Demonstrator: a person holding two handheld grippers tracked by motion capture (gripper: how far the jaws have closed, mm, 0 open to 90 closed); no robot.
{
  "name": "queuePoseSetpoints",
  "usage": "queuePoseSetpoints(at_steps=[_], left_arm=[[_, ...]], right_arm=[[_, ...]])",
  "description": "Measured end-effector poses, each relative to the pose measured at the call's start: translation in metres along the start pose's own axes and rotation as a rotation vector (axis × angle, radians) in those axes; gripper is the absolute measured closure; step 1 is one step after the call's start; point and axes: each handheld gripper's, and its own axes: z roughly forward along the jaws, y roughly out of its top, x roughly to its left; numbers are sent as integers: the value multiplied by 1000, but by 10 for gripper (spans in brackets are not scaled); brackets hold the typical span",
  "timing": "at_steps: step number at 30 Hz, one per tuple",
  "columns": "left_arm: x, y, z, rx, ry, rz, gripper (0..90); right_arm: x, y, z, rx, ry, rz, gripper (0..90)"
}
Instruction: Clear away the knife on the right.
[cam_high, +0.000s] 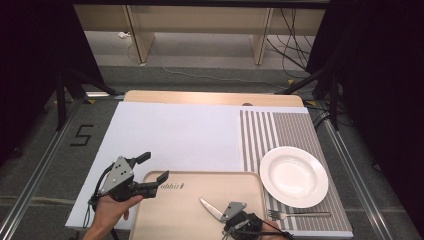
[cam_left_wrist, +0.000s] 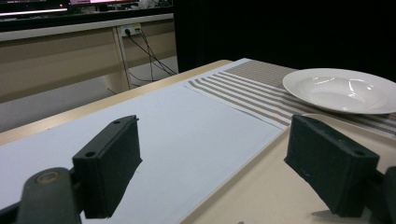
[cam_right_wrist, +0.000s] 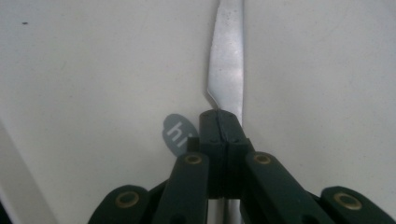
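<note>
A table knife (cam_high: 210, 207) lies on the beige tray (cam_high: 170, 215) at the near edge of the table, blade pointing away to the left. My right gripper (cam_high: 222, 217) is shut on it: in the right gripper view the jaws (cam_right_wrist: 219, 116) meet around the knife (cam_right_wrist: 229, 56) where blade joins handle. My left gripper (cam_high: 152, 167) is held in a hand over the tray's far left corner. It stands open with nothing between its jaws (cam_left_wrist: 219, 154).
A white plate (cam_high: 294, 175) sits on a striped placemat (cam_high: 272, 130) at the right, with a fork (cam_high: 300, 215) in front of it. A white sheet (cam_high: 170, 135) covers the table's left and middle. The tray bears a small grey sticker (cam_right_wrist: 177, 133).
</note>
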Motion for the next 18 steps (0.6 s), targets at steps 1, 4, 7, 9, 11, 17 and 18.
queuePoseSetpoints(at_steps=[1,4,7,9,11,17,18], left_arm=[[0,0,0,0,0,0,170],[0,0,0,0,0,-1,170],[0,0,0,1,0,-1,170],[0,0,0,1,0,0,170],[0,0,0,1,0,-1,171],[0,0,0,0,0,-3,170],[0,0,0,-1,0,-3,170]], right_arm=[[0,0,0,1,-1,1,900],[0,2,2,5,-7,1,900],[-1,3,3,7,-13,-1,900],[-2,3,3,9,-23,7,900],[-4,3,4,9,-35,11,900],[-11,0,2,16,-61,33,900],[-12,0,2,18,-69,41,900]])
